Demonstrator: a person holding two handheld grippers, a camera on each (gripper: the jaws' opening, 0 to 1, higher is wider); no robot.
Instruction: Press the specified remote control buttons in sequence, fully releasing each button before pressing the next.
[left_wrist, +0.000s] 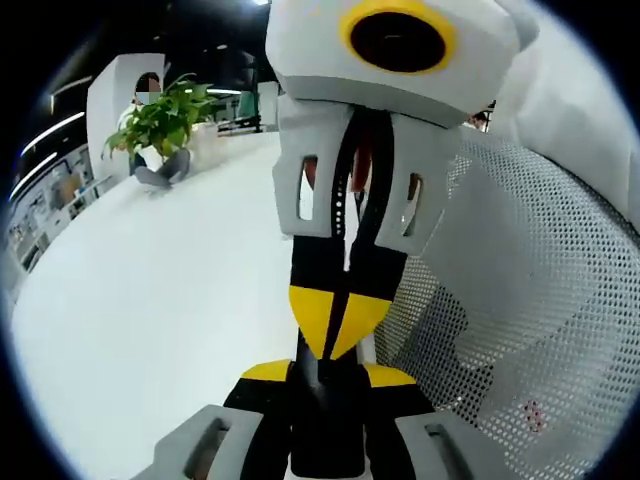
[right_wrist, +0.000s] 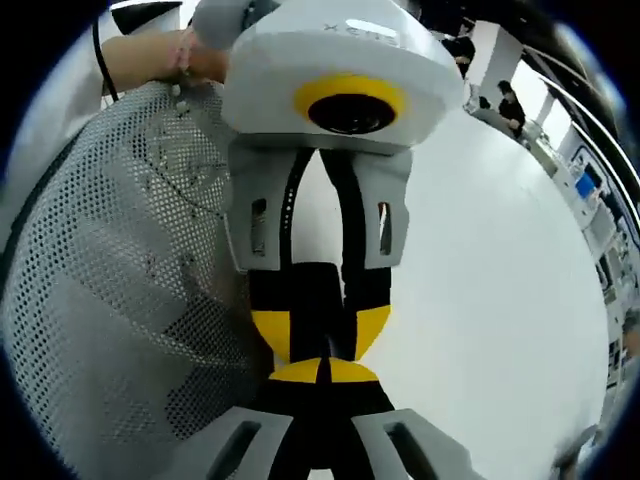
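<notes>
My two grippers point at each other, tip to tip, over a white surface (left_wrist: 150, 320). In the left gripper view, my left gripper (left_wrist: 328, 373) rises from the bottom with its yellow-tipped jaws apart. The right gripper (left_wrist: 335, 322) comes down from the top, jaws together, its yellow tips pushed between them. In the right gripper view, my right gripper (right_wrist: 325, 372) is shut at the bottom. The left gripper (right_wrist: 320, 335) hangs from above with its tips on either side. I cannot tell whether the two grippers touch.
A white mesh chair back (left_wrist: 520, 330) stands close beside both grippers (right_wrist: 110, 280). A hand (right_wrist: 150, 55) holds the left gripper from behind. A potted green plant (left_wrist: 160, 115) stands far off, and people (right_wrist: 505, 100) are in the distance.
</notes>
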